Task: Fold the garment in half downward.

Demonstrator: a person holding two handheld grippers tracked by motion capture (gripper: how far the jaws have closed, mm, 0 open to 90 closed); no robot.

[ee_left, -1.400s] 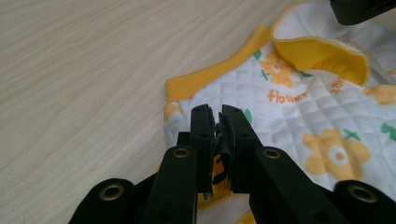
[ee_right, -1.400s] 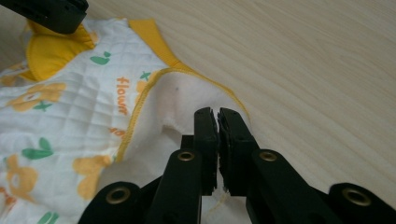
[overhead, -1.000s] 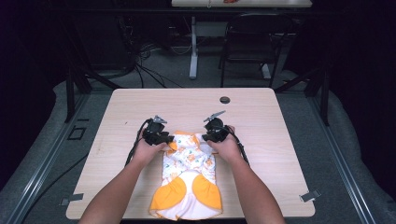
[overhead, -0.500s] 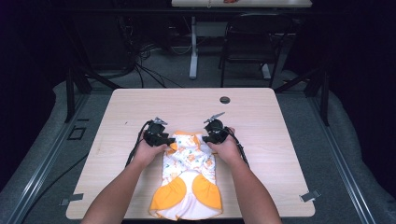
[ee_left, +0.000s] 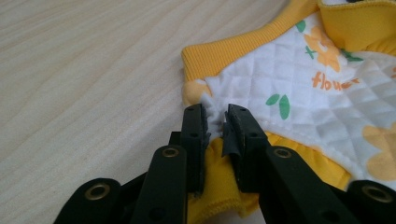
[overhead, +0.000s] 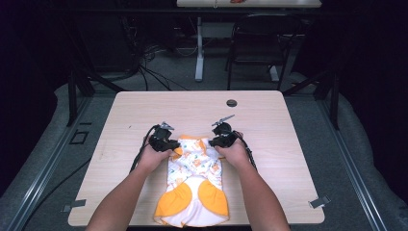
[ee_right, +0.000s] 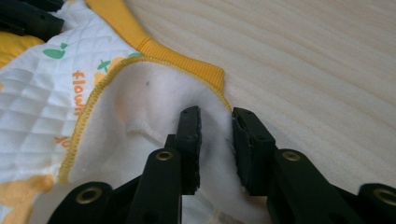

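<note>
While the quilted yellow-and-white baby garment [overhead: 195, 185] lies flat at the near middle of the wooden table [overhead: 120, 125], the left gripper [ee_left: 215, 125], its jaws just closing, pinches the garment's far left corner; the right gripper [ee_right: 215, 133], also closing, clamps the white lining at its far right corner.

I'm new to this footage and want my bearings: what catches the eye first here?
A white quilted baby garment with yellow trim and orange flower print lies on the near middle of the pale wooden table. The left gripper and right gripper, jaws just closing, each pinch fabric at a far corner.
</note>
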